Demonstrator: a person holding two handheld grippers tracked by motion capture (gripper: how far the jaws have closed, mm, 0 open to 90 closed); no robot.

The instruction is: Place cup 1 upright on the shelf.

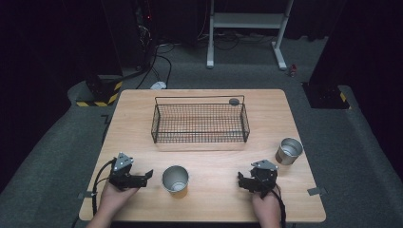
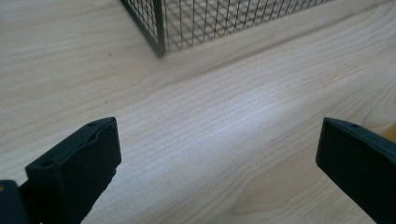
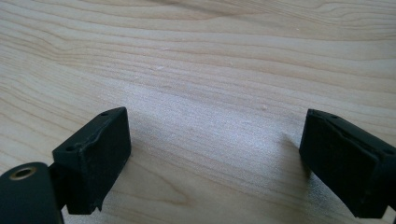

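Note:
A black wire basket point(image 1: 199, 122) stands at the back middle of the wooden table point(image 1: 138, 107); its near corner point(image 2: 161, 28) shows in the left gripper view. One metal cup point(image 1: 175, 179) stands upright at the front middle, another metal cup point(image 1: 289, 151) at the right. My left gripper point(image 1: 148, 175) rests on the table left of the front cup, open, jaws wide apart over bare wood point(image 2: 217, 140). My right gripper point(image 1: 242, 179) lies front right, open, with only wood point(image 3: 215, 135) between its jaws.
A small dark round object point(image 1: 234, 101) sits on the basket's back right rim. Beyond the table lie grey carpet, cables and a white stand's legs point(image 1: 278, 54). Bare wood stretches between the cups and in front of the basket.

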